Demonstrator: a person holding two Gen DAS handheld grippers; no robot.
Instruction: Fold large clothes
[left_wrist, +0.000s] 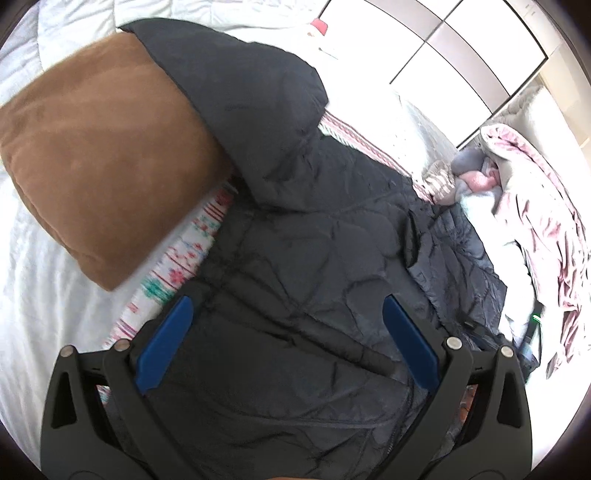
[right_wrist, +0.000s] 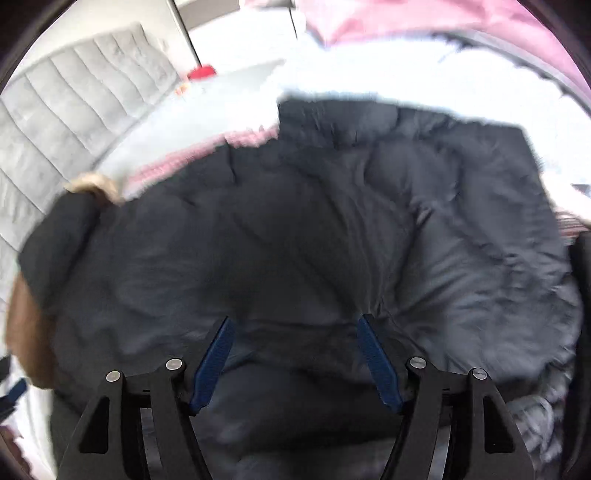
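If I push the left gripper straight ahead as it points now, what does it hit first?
Most likely the dark quilted jacket: the open left gripper looks straight onto it, with the brown cushion off to the side. Depth is hard to judge.

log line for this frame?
stage: folding | left gripper: open, over dark jacket | right gripper: open, over jacket | brown cushion: beside jacket
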